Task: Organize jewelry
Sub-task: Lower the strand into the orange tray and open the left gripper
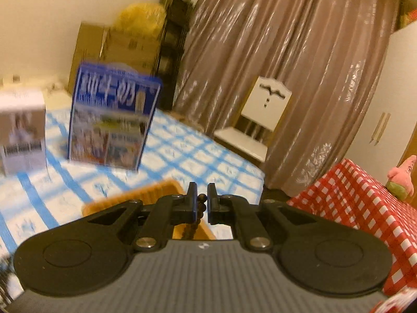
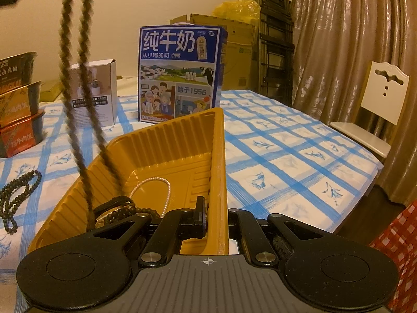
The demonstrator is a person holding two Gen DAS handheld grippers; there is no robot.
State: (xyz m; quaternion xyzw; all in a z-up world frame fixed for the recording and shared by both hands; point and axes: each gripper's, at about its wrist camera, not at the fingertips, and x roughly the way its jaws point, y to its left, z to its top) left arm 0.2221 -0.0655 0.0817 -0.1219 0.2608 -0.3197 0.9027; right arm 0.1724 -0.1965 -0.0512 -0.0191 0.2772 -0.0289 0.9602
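Two hand-held grippers work over a table covered in a blue-and-white checked cloth [image 2: 286, 156].

The left gripper [image 1: 201, 200] is clenched on a dark brown bead necklace [image 1: 202, 204]. In the left wrist view, a few round beads sit pinched in the narrow gap between the two black fingertips, and the strand drops away beneath them, towards a blurred edge of the yellow tray [image 1: 156, 190]. In the right wrist view the same necklace [image 2: 78, 104] hangs as two long, motion-blurred strands from the top left corner, down into the near left part of the tray.

The right gripper [image 2: 216, 216] is closed on the right wall of the yellow tray [image 2: 219, 156]. One finger [image 2: 199, 216] sits inside the tray against the wall; the other is outside and largely hidden behind it.

Inside the tray, a white pearl necklace [image 2: 156, 185] lies looped on the floor, just left of the inner finger. A heap of dark beads [image 2: 125, 208] lies at the near left, where the hanging strands end.

Another dark bead necklace [image 2: 18, 195] lies coiled on the cloth, left of the tray and apart from it.

Behind the tray stand a blue milk carton [image 2: 179, 73] and a small white box [image 2: 96, 94]. Stacked food bowls [image 2: 18, 104] are at far left. A white chair [image 2: 378, 109] stands by brown curtains [image 2: 351, 39].
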